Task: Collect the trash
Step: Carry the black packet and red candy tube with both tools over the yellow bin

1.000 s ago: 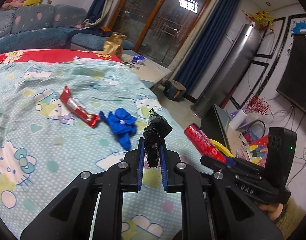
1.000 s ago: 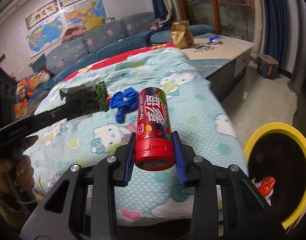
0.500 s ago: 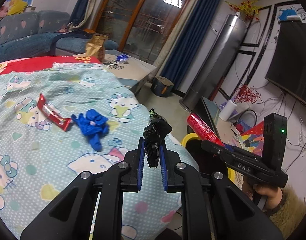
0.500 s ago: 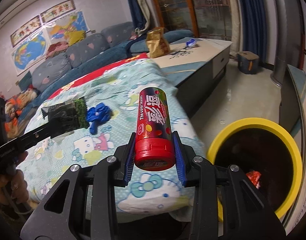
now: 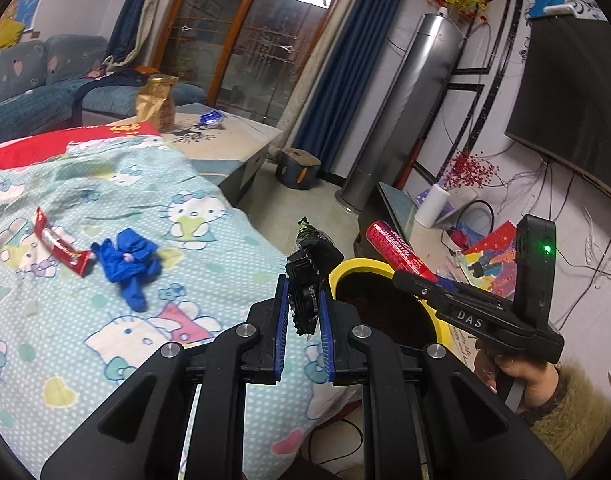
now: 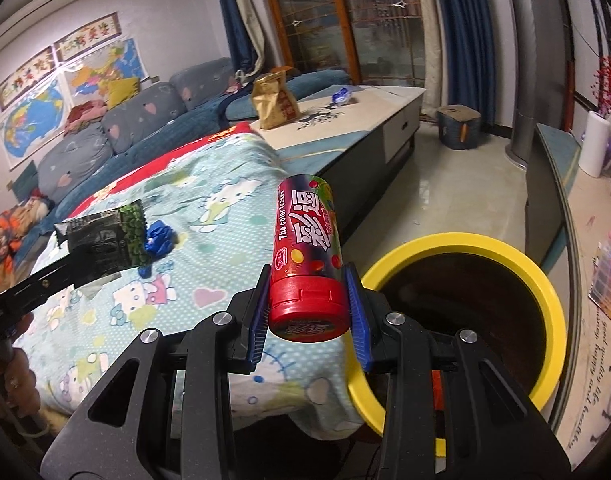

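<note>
Both hands loaded, heading for the bin

My left gripper [image 5: 303, 308] pinches a crumpled dark wrapper [image 5: 311, 264]; my right gripper [image 6: 307, 306] clamps a red candy tube [image 6: 307, 248], both near the yellow bin [image 6: 545, 292] beside the bed [image 5: 105, 320]. Released early, the light wrapper could flutter onto the blanket, or the tube strike the rim and roll off. A blue glove [image 5: 127, 264] and red wrapper [image 5: 59, 246] remain on the bed.

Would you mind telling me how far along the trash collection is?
Done: some red trash lies in the yellow bin. In hand: left gripper grips a black wrapper; right gripper grips a red candy tube. Left: red wrapper and blue glove on the bed.
</note>
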The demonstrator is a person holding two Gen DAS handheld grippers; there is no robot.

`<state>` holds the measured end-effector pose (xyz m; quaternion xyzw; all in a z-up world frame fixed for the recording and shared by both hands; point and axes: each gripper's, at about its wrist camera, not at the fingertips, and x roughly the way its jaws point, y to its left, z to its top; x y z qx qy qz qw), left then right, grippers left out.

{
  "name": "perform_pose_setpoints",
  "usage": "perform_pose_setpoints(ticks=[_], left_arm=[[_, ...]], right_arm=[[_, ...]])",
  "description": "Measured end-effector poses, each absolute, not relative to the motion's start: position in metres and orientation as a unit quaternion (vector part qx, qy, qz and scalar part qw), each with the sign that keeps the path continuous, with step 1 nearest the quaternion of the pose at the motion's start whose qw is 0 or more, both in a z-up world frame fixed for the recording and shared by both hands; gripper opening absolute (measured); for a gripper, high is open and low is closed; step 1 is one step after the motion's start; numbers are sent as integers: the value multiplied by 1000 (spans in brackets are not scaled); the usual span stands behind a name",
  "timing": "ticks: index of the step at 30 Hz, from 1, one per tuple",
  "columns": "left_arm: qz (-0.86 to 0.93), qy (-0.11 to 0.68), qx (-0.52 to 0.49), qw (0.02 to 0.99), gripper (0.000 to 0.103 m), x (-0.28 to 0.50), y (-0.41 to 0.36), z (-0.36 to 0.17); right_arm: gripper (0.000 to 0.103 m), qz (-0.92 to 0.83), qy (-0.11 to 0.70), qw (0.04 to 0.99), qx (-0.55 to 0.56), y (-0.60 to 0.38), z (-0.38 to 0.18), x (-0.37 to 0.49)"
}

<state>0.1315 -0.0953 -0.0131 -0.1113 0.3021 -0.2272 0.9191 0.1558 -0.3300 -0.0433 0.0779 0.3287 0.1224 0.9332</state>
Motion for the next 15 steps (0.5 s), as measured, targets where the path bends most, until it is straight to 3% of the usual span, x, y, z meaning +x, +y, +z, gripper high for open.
perform_pose_setpoints(ticks=[15], left_arm=[[-275,309,-74,908,14,131,-149,-19]], right_arm=[[28,65,329,934,124,-384,-51,152]])
